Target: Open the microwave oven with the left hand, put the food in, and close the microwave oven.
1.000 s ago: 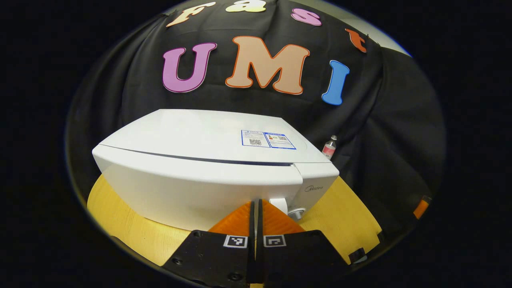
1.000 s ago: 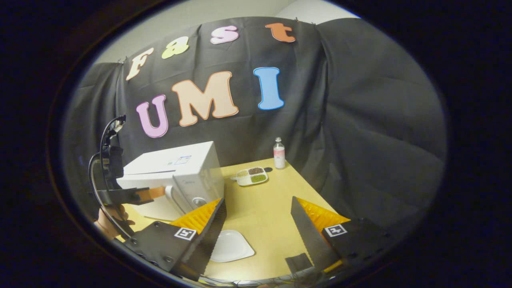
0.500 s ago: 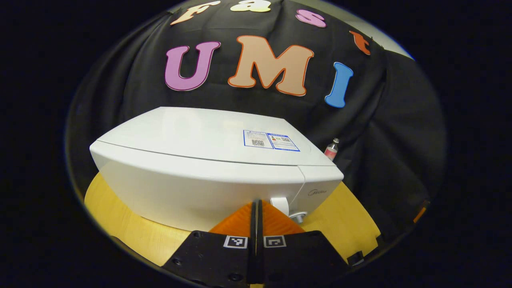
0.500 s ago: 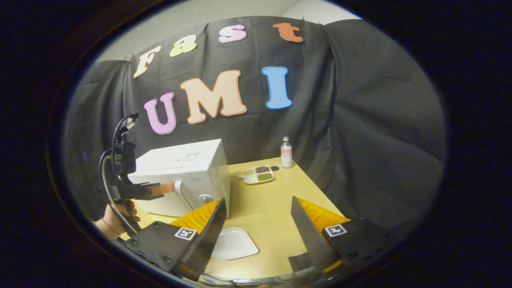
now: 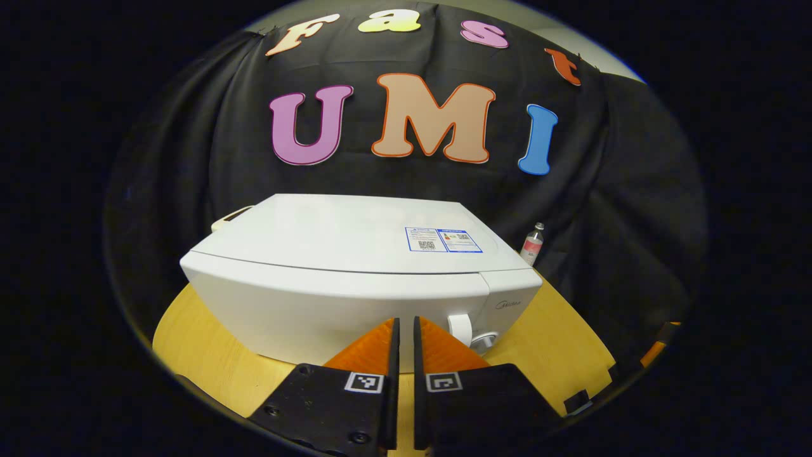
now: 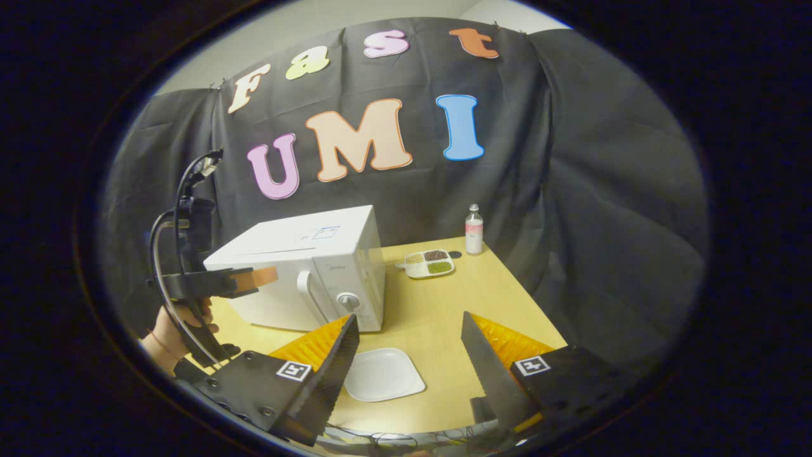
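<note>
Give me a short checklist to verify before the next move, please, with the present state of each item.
1. Microwave door shut: ok, no gap shows at its front.
2. Left gripper clear of the door handle: ok, it hangs in front of the door, fingers almost together, holding nothing.
3. Right gripper free: ok, open, nothing between its fingers.
4. Food tray outside: ok, on the table beside the microwave, near the bottle.
5. White plate empty: ok.
6. Food was heated inside: cannot tell.
</note>
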Tool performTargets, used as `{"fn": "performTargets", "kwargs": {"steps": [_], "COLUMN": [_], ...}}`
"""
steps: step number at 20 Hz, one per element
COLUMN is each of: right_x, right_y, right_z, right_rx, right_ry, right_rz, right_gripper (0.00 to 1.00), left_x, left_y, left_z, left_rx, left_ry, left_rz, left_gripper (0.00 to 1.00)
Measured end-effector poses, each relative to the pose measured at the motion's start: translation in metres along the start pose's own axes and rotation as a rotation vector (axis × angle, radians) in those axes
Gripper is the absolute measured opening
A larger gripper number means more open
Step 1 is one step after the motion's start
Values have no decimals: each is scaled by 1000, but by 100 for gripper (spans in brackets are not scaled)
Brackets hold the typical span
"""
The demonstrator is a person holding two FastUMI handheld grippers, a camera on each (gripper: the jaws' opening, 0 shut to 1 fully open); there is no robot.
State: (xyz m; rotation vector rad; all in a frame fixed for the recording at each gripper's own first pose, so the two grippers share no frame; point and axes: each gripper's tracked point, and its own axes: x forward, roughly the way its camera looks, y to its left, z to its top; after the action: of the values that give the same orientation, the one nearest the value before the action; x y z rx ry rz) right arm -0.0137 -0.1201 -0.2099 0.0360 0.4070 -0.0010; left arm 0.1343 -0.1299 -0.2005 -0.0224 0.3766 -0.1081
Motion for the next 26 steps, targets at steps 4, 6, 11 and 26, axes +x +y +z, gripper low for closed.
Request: {"fn": "performTargets", "kwargs": {"steps": [4,6,11,26], "right_x": [0,0,-2,-10], "right_y": [10,14,25,39], "right_z": [-3,-3,4,75], "right_rx": [3,6,14,-18], "right_ry": [8,12,9,-122], "right_rz": [19,25,38,71], "right_gripper": [92,92,100,91], "left_x": [-31,-47,-83,-146], "left_y": [18,24,35,58], "left_z": [-4,-3,-1,59], "left_rx": [34,31,43,83], "left_ry": [8,0,-1,-189], "left_rz": [44,52,66,152], "left_gripper": [35,37,60,98]}}
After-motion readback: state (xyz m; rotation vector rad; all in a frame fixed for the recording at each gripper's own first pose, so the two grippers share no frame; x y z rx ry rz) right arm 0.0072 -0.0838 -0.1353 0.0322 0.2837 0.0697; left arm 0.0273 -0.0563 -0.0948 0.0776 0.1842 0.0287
